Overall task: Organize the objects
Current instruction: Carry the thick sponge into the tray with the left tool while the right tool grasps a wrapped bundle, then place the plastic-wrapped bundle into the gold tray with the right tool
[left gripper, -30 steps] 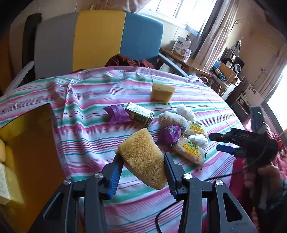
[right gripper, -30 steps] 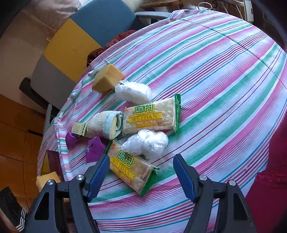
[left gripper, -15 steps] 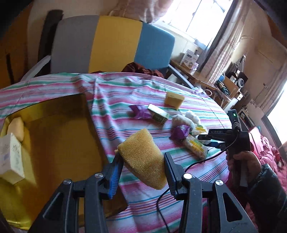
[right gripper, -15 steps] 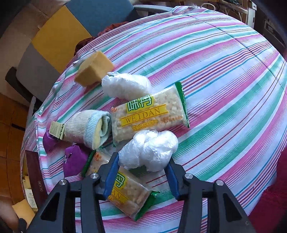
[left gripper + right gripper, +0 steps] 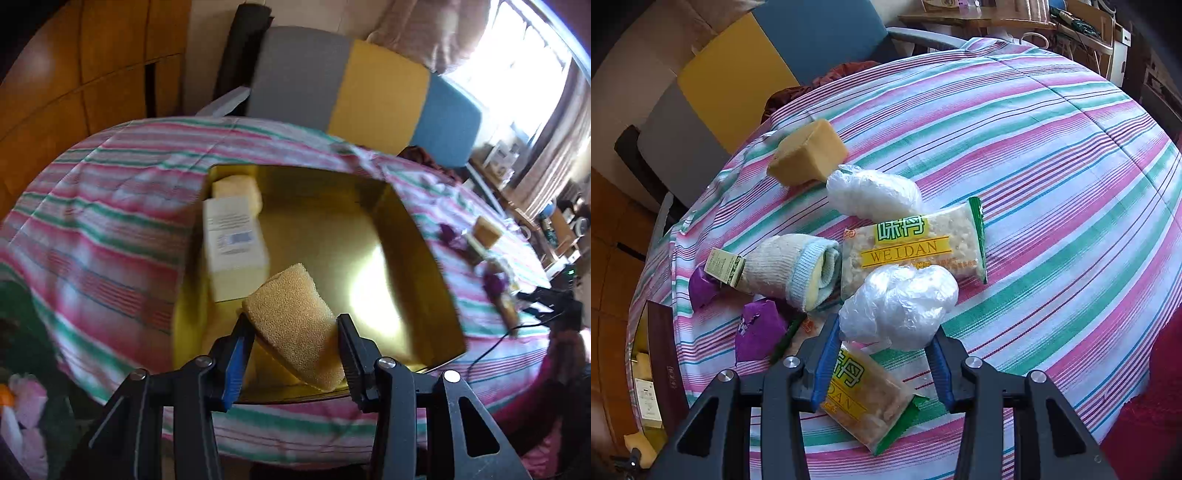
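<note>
Holding: left gripper (image 5: 293, 349) pinches the sponge (image 5: 295, 325) over the tray (image 5: 417, 236) (soft, light)
Closing: right gripper (image 5: 882, 354) has just narrowed onto the plastic bag (image 5: 897, 306), squashy, slippery; grip mid-bulge

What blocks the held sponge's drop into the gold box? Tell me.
Nothing visible. The tan porous sponge in the left hand-held gripper hangs over bare gold box floor; the white carton lies left.

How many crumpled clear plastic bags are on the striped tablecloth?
2. One plastic bag is between the right tongs, above a cracker packet. The other bag lies farther away, beside the yellow sponge block. Others may be hidden.
</note>
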Tool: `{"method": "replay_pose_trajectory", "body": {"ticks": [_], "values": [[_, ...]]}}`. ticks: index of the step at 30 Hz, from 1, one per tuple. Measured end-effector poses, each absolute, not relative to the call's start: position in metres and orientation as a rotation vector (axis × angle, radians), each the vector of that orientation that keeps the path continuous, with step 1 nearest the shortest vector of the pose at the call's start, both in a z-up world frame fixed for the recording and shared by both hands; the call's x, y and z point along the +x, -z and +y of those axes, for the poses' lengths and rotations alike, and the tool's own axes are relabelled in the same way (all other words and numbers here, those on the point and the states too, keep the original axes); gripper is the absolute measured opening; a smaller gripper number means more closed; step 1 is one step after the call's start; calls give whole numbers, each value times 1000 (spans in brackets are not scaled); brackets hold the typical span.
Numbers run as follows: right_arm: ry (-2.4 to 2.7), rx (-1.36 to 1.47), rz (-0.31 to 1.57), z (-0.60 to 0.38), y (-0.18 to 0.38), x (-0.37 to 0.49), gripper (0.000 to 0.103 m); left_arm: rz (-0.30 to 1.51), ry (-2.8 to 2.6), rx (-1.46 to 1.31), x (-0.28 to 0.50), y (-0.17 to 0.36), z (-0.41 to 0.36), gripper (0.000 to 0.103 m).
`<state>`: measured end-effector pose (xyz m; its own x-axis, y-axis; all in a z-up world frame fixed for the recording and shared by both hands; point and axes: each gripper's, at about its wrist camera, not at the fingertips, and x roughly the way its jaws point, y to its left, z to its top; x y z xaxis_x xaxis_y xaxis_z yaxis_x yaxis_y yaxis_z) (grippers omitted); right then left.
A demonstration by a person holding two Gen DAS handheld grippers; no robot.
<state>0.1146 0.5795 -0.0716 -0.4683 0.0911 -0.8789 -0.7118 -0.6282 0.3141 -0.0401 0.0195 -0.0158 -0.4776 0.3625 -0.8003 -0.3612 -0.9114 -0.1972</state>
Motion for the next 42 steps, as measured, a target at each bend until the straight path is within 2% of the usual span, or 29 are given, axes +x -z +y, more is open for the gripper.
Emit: {"method": "replay_pose_trajectory", "body": {"ticks": [8, 19, 21, 28, 34, 42], "values": [[-2150, -1189, 931, 577, 66, 116, 45, 113, -2392, -1370, -60, 41, 17, 47], [-2209, -1122, 927, 572, 55, 120, 45, 166, -2446, -1361, -63, 42, 11, 61], [-2228, -1106, 918, 570, 52, 121, 45, 158, -2466, -1343, -59, 39, 7, 66], [-2296, -1047, 873, 564, 38, 123, 45, 71, -2543, -1278, -49, 23, -9, 66], [-2430, -1031, 706, 533, 9, 118, 45, -82, -2589, -1180, -43, -1, -14, 66], [-2750, -1168, 521, 436, -24, 81, 45, -110, -2547, -1131, -40, -11, 2, 67]]}}
